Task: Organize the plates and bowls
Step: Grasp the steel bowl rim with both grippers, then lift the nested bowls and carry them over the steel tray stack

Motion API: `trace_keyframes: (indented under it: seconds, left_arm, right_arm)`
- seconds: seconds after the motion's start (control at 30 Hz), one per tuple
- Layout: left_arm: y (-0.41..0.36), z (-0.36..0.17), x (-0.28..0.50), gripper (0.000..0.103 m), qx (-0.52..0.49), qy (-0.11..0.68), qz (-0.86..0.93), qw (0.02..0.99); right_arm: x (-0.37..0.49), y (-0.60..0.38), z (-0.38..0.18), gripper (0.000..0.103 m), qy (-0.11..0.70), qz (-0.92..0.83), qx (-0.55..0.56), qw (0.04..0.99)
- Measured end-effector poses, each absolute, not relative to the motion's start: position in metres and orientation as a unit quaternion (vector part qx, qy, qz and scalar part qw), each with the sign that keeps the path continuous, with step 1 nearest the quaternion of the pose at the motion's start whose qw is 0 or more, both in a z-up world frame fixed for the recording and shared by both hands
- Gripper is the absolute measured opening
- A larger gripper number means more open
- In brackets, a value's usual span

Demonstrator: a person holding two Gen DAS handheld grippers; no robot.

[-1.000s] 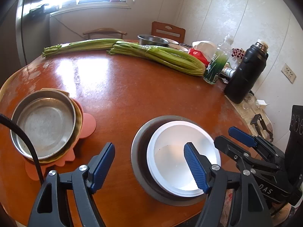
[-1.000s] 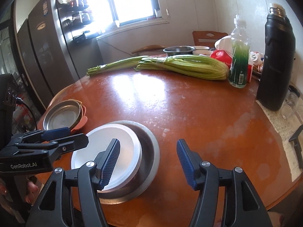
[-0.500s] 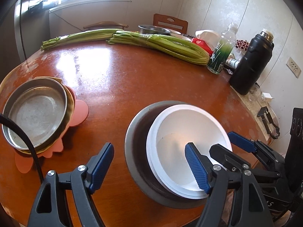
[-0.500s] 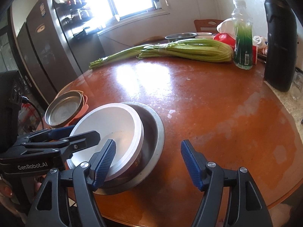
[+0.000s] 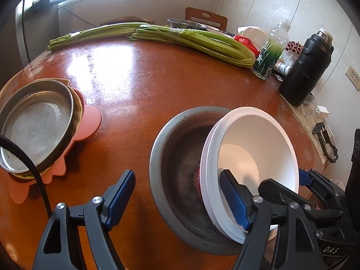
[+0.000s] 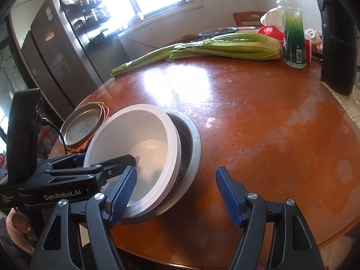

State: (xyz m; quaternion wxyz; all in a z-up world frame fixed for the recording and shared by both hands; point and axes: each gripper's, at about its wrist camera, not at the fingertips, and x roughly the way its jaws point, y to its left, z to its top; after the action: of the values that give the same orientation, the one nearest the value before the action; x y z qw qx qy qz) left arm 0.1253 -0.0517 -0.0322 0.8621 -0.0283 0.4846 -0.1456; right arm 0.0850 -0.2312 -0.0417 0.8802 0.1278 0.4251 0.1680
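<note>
White bowl tilts inside grey metal dish (red label underneath).

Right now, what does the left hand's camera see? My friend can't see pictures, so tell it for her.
A white bowl sits tilted inside a big metal basin on a round wooden table. The open left gripper has one finger inside the bowl. Farther left, a metal dish rests on an orange mat.
</note>
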Motion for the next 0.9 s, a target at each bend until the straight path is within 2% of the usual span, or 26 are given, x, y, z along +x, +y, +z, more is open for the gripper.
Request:
trace_keyframes:
  seconds: [0.37,0.47,0.53,0.57,0.6,0.67,0.9]
  left_arm:
    - [-0.049,-0.035,0.129,0.077,-0.037,0.486,-0.152,0.86]
    - [-0.049,-0.035,0.129,0.077,-0.037,0.485,-0.153,0.86]
    - [-0.049,-0.036,0.13,0.077,-0.045,0.488,-0.158,0.858]
    - [-0.049,-0.037,0.131,0.075,-0.05,0.489,-0.16,0.856]
    - [-0.049,-0.037,0.131,0.072,-0.054,0.491,-0.167,0.853]
    - [-0.051,-0.036,0.13,0.058,-0.064,0.49,-0.183,0.85]
    - [-0.042,-0.022,0.129,0.057,-0.078,0.479,-0.181,0.856]
  right_arm:
    - [0.091,-0.224,-0.043,0.074,0.429,0.184,0.128,0.875]
    - [0.092,-0.223,-0.043,0.071,0.428,0.186,0.126,0.876]
    - [0.09,-0.222,-0.041,0.063,0.422,0.196,0.126,0.876]
    - [0.09,-0.221,-0.04,0.058,0.419,0.197,0.122,0.878]
    - [0.089,-0.22,-0.039,0.058,0.418,0.196,0.118,0.879]
    - [0.089,-0.219,-0.037,0.057,0.413,0.198,0.115,0.881]
    - [0.092,-0.208,-0.015,0.056,0.396,0.203,0.098,0.89]
